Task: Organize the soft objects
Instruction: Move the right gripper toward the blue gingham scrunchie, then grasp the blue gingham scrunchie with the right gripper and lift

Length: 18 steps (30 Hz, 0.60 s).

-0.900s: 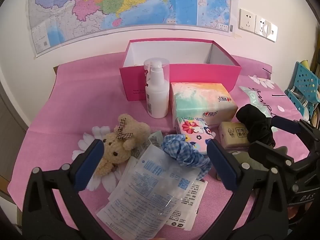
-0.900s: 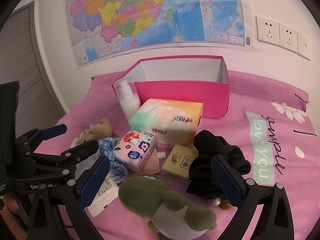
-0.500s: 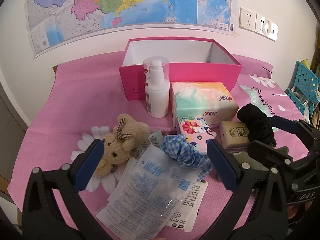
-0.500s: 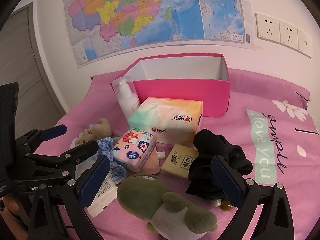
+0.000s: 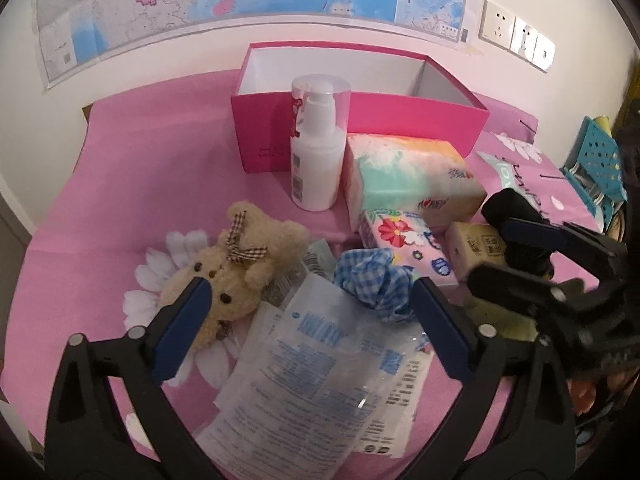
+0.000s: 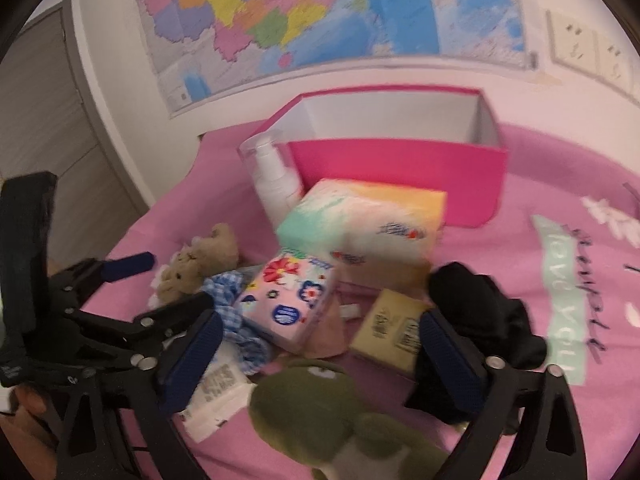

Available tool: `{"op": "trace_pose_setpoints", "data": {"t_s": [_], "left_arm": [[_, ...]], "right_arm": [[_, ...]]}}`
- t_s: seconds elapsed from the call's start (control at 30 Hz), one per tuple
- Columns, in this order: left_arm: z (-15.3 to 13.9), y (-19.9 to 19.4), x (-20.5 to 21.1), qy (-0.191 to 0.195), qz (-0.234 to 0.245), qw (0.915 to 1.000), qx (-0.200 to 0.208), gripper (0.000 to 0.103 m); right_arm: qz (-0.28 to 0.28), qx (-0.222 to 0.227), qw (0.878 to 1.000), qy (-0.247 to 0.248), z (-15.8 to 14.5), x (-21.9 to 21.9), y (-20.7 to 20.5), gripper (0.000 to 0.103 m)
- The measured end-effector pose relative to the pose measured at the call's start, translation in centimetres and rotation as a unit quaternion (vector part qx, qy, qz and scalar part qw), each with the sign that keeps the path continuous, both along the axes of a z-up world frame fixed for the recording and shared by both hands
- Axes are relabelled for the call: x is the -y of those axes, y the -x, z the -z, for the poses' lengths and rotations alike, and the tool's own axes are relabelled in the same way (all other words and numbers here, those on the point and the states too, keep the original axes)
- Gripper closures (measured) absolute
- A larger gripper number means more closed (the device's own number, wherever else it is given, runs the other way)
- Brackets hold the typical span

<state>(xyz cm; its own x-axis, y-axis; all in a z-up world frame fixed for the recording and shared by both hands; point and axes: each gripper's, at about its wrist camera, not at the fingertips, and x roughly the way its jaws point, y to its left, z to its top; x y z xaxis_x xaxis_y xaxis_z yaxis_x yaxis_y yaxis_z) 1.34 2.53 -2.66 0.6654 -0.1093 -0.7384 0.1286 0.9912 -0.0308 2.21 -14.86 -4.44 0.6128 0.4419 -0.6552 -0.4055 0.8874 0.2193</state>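
Both claws hang spread and empty: left claw (image 5: 308, 320) over the teddy bear (image 5: 240, 268), right claw (image 6: 320, 356) above the green plush (image 6: 320, 408). Centre it, squeeze gently, carry to the pink box (image 6: 400, 164) beyond.

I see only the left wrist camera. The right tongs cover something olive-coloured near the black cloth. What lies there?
Observer: A green plush toy lies there on the pink cover, close under the right tongs.
Operator: Do these tongs hold the toy?
Observer: No. Their jaws stand wide open and grip nothing; the toy lies low between the two fingers.
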Motion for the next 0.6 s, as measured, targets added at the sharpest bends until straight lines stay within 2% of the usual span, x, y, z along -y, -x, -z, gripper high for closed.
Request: {"op": "trace_pose_setpoints", "data": {"t_s": [0.1, 0.13, 0.27, 0.33, 0.37, 0.43, 0.5, 0.6], "left_arm": [[0.0, -0.1, -0.2, 0.007, 0.016, 0.9998, -0.003, 0.017], [0.0, -0.1, -0.3, 0.008, 0.019, 0.9998, -0.003, 0.017], [-0.1, 0.2, -1.2, 0.012, 0.028, 0.9995, -0.003, 0.017], [0.0, 0.7, -2.1, 0.021, 0.033, 0.9992, -0.004, 0.017], [0.1, 0.9, -2.5, 0.025, 0.036, 0.9990, -0.005, 0.017], [0.0, 1.4, -3.2, 0.026, 0.038, 0.9989, -0.003, 0.017], [0.1, 1.8, -3.6, 0.024, 0.040, 0.9989, 0.000, 0.017], [0.3, 2.0, -3.8, 0.021, 0.040, 0.9990, -0.001, 0.017]], "right_arm": [[-0.016, -0.014, 1.000, -0.020, 0.3, -0.6, -1.0, 0.029], [-0.022, -0.022, 0.999, -0.024, 0.5, -0.8, -1.3, 0.031], [-0.033, -0.057, 0.998, -0.020, 0.7, -0.9, -1.4, 0.035], [-0.051, -0.056, 0.997, -0.029, 0.1, -1.0, -0.6, 0.036], [-0.057, -0.058, 0.997, -0.014, 0.2, -1.2, -0.8, 0.036], [-0.077, -0.061, 0.995, -0.019, -0.2, -1.6, -0.2, 0.037], [-0.092, -0.057, 0.994, -0.014, -0.3, -2.4, -0.1, 0.048], [-0.112, -0.062, 0.992, -0.003, -0.1, -3.7, -0.1, 0.058]]}}
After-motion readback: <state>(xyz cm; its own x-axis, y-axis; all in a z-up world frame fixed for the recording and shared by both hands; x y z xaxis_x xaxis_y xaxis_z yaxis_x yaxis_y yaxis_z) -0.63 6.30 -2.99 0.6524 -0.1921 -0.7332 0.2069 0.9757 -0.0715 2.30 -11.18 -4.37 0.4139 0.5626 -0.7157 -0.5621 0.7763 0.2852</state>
